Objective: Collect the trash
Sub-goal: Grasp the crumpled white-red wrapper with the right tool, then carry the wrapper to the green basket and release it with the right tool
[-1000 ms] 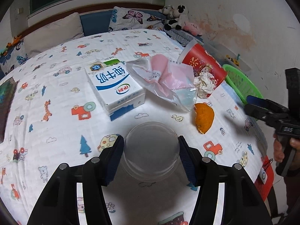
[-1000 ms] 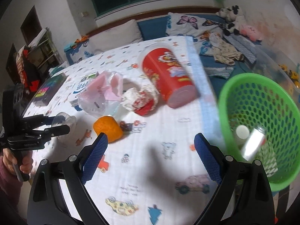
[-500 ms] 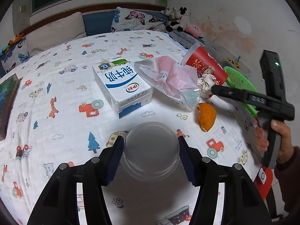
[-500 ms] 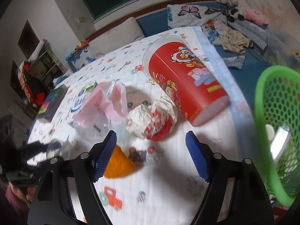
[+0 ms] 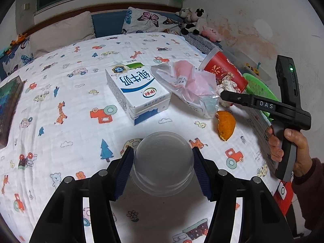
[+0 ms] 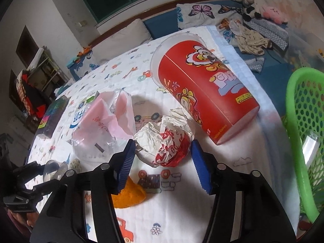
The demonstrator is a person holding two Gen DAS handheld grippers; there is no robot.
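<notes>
My left gripper (image 5: 163, 169) is shut on a clear plastic cup (image 5: 163, 162) held above the bed. My right gripper (image 6: 161, 162) is open, its blue pads on either side of a crumpled red-and-white wrapper (image 6: 164, 141), not closed on it. The wrapper also shows in the left wrist view (image 5: 227, 89), with my right gripper (image 5: 224, 96) at it. Nearby lie an orange peel (image 5: 225, 124), a pink-and-clear plastic bag (image 5: 190, 85), a white-and-blue milk carton (image 5: 137, 89) and a red paper tub (image 6: 204, 81) on its side.
A green mesh basket (image 6: 293, 129) stands off the bed's right edge, with some items inside. A dark book (image 5: 8, 105) lies at the bed's left. Pillows and plush toys (image 5: 194, 20) sit at the headboard.
My right gripper has moved from beside the basket in over the bed to the crumpled wrapper, its fingers now straddling it. My left gripper has lifted slightly with the cup still held.
</notes>
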